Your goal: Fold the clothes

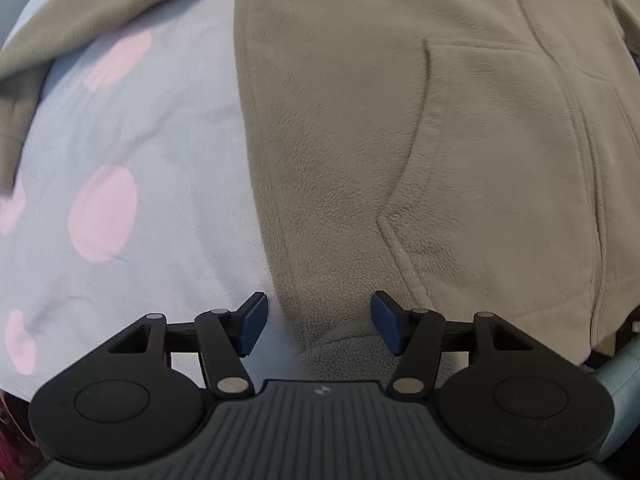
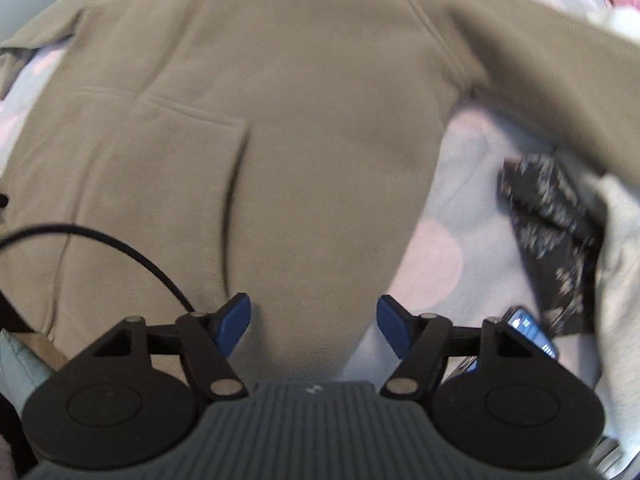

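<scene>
A khaki fleece jacket lies spread flat, front up, on a pale blue bedsheet with pink spots. My left gripper is open and empty, its blue pads straddling the jacket's lower left hem corner. A sleeve stretches out to the upper left. In the right wrist view the same jacket fills the frame. My right gripper is open and empty over the jacket's lower right hem. The other sleeve stretches out to the right.
A black patterned cloth and a pale grey garment lie at the right on the sheet. A phone with a lit screen lies beside my right gripper. A black cable crosses the jacket at the left.
</scene>
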Demonstrator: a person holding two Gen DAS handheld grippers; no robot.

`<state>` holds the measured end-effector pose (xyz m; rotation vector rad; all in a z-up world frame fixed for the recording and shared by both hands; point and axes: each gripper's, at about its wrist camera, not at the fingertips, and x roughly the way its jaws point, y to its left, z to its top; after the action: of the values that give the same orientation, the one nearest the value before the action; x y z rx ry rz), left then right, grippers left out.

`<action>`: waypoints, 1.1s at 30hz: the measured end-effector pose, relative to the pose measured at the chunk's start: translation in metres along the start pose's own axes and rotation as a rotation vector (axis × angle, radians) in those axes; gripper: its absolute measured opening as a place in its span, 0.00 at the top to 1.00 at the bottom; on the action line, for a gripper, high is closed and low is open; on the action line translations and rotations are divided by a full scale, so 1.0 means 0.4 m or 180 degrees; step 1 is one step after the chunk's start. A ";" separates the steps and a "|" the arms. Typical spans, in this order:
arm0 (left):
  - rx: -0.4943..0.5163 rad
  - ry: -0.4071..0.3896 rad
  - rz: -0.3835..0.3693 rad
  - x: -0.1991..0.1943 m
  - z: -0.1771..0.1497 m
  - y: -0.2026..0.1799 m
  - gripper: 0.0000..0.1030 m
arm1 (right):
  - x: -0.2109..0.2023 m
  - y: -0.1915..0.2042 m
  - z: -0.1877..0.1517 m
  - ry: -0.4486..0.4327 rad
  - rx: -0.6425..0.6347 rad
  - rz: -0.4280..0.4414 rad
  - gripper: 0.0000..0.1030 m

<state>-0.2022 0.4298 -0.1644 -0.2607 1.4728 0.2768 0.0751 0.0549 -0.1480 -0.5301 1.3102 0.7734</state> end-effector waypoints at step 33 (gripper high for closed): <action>0.0517 -0.0183 -0.0297 -0.360 -0.059 -0.119 0.79 | -0.306 0.131 -0.114 -0.0273 -0.0837 -0.0404 0.71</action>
<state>-0.2196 0.3737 -0.0227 -0.1885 1.4132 0.0881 -0.0030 0.0308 -0.0336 -0.7741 1.0910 0.8584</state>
